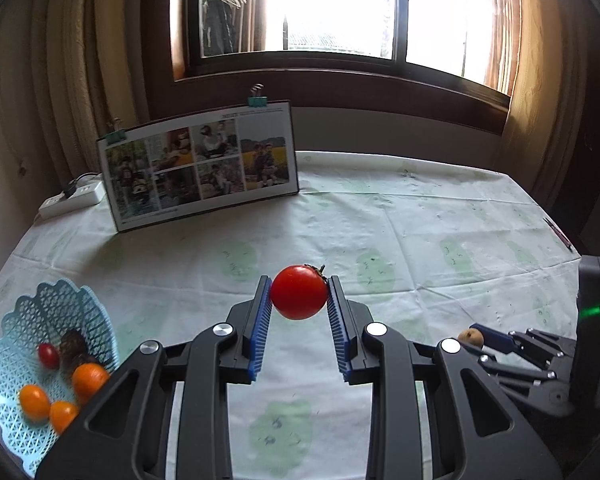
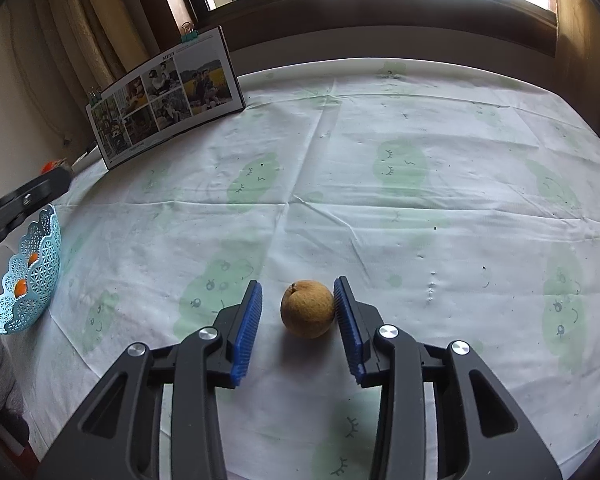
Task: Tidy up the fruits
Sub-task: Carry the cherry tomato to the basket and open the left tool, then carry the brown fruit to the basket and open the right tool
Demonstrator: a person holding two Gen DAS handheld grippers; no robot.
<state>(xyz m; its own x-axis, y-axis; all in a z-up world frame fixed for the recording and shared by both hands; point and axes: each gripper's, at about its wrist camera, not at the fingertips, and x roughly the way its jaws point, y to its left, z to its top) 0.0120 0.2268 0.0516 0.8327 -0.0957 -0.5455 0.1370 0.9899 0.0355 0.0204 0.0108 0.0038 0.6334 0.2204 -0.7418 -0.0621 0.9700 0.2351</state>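
Left gripper point(image 1: 299, 300) pinches the tomato point(image 1: 299, 297) above the cloth w/ the basket point(image 1: 12, 364) near-left of it, while right gripper point(image 2: 298, 304), spread, straddles the brown fruit point(image 2: 307, 309) on the table, right pad touching.

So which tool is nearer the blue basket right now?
Left. The left tool, gripping a red tomato, is just right of the blue basket. The right tool sits farther right, around a brown fruit.
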